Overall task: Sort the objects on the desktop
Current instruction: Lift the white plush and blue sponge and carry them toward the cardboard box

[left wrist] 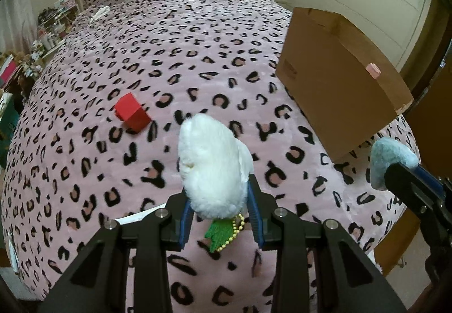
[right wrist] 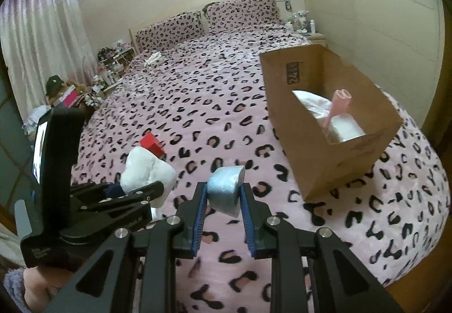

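Above the near part of a bed covered with a pink leopard-print blanket (left wrist: pixel 197 30), both grippers are held in the air, each with a soft thing between its blue pads. The left gripper (left wrist: pixel 220 217) has its jaws closed on a white plush toy (left wrist: pixel 212 166); the toy stands up out of the jaws, and a green felt tag (left wrist: pixel 219 234) on a yellow bead chain (left wrist: pixel 236 228) hangs from its lower end. The right gripper (right wrist: pixel 224 205) has its jaws closed on a pale blue plush piece (right wrist: pixel 226 188), which sits between the pads near the fingertips. In the right wrist view the left gripper appears at the left, with the white toy at its tip, well apart from the blue piece.

On the blanket, farther than the white toy and to its left, lies a red block (left wrist: pixel 132 112), alone and touching nothing else. At the right side of the bed stands an open cardboard box (right wrist: pixel 296 126). Inside it I can see white soft material (right wrist: pixel 310 104), a pink object (right wrist: pixel 340 104) leaning upright, and something white wrapped in clear plastic (right wrist: pixel 346 129). Two pillows (right wrist: pixel 203 22) in the same print lie at the far end of the bed.
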Available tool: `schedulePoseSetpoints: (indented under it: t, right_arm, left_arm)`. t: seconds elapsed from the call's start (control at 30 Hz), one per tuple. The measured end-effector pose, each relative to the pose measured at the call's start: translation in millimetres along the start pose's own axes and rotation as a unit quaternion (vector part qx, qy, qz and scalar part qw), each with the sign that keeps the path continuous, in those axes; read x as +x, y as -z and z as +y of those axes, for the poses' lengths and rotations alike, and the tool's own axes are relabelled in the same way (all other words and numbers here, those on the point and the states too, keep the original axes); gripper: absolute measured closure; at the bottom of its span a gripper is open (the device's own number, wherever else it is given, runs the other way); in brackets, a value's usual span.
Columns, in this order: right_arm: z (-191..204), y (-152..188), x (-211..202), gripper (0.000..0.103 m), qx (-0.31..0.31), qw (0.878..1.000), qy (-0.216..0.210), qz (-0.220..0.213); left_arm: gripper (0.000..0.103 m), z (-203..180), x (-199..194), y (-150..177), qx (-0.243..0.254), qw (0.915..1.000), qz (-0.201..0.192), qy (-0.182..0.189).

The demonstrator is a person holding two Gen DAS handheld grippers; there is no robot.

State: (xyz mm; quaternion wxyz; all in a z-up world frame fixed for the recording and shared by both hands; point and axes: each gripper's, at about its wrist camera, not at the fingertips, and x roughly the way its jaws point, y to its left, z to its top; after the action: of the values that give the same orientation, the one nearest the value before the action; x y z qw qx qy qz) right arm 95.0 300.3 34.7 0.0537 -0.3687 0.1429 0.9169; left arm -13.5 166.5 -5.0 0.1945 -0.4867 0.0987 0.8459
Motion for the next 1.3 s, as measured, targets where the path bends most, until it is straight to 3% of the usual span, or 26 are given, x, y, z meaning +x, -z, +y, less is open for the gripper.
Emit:
schedulePoseSetpoints:
  t: [0.53, 1.1, 1.3]
  right_arm:
    - [-38.9, 3.6, -9.0, 0.079, 0.023, 0.999, 0.026, 0.002]
    - [-63.1, -19.8, -28.9, 0.079, 0.028, 0.999, 0.035, -0.029]
    - [-73.6, -34.4, -35.3, 0.079, 0.033, 0.998, 0.041, -0.042]
  left_arm:
    - [0.068, -47.9, 11.2, -17.4, 0.037, 0.9989, 0.002, 0.028]
    - [0.068, -88.1, 1.0, -49.5, 0.072, 0.9966, -0.008, 0.038]
    - [0.068, -105.7, -7.5, -72.2, 0.093, 0.9939, -0.011, 0.058]
